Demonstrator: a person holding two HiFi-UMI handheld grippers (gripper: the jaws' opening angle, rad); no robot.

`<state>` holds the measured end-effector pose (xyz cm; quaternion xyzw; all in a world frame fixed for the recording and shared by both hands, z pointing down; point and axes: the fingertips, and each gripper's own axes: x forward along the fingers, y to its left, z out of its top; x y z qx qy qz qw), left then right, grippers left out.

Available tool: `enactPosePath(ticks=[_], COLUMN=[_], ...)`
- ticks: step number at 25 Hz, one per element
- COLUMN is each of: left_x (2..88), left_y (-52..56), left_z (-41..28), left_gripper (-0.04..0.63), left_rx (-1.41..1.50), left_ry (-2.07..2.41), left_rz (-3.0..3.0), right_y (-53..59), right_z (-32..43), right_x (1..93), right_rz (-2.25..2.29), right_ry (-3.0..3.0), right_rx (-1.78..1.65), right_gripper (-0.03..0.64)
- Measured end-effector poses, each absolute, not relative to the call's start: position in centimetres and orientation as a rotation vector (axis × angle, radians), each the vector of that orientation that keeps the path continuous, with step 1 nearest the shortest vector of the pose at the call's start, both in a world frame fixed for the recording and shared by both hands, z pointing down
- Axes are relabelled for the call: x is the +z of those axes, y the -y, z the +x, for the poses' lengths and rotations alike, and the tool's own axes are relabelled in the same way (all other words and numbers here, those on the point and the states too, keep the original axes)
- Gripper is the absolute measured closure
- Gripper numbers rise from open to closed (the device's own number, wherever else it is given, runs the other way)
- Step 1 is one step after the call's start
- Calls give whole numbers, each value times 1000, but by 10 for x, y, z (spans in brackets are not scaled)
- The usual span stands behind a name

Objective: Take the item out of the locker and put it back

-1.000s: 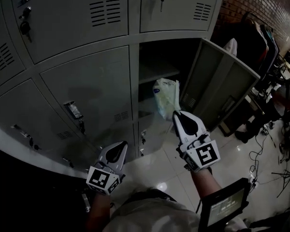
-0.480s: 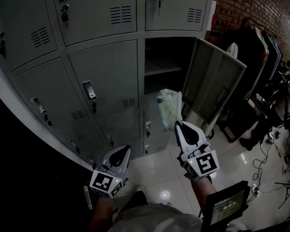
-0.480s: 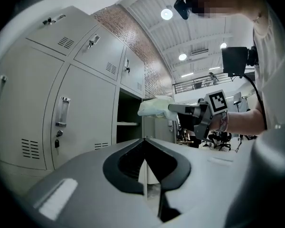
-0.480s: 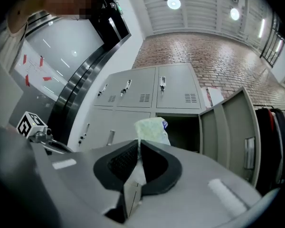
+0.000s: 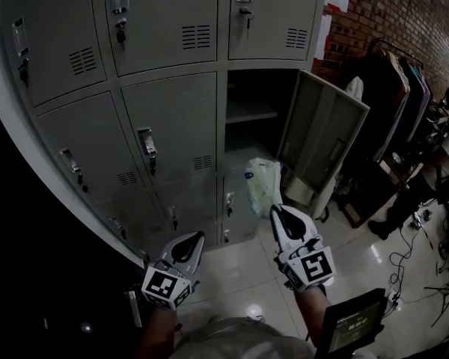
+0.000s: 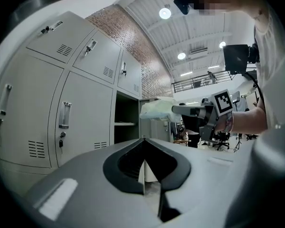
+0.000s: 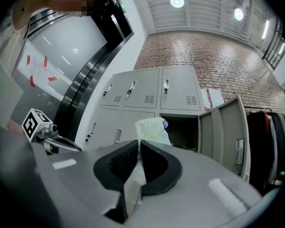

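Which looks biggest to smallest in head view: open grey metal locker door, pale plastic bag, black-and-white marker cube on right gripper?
1. open grey metal locker door: clearly largest.
2-3. pale plastic bag and black-and-white marker cube on the right gripper: look about alike; the cube is nearer the camera, so unranked.

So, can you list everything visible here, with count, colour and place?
lockers: one bank, grey, ahead and left.
open door: one, grey, right of the dark compartment.
bag: one, pale green-white, before that compartment.
brick wall: one, reddish, upper right.
clothes: several, dark, hanging at right.
cables: several, dark, floor at right.
screen: one, dark, bottom right.
left tongs: one, white, shut, empty.
right tongs: one, white, shut on the bag.
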<state>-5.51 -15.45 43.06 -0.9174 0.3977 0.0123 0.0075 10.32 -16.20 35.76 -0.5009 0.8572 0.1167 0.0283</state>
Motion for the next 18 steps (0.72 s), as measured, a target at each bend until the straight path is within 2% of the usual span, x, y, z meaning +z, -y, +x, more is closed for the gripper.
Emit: enactPosePath(ticks=[14, 18], left_x=[420, 410], left_y=[154, 153], left_z=[-63, -64], left_gripper=[591, 591], left_rx=[6, 85], left_ry=[-1190, -1185], left_rz=[-2824, -2835], right_y=[153, 153], right_z=[79, 79], right_x=[362, 357], right_rz=[-1580, -1579], right_ry=[-2682, -2674], right_rx=[455, 466], right_gripper=[611, 611])
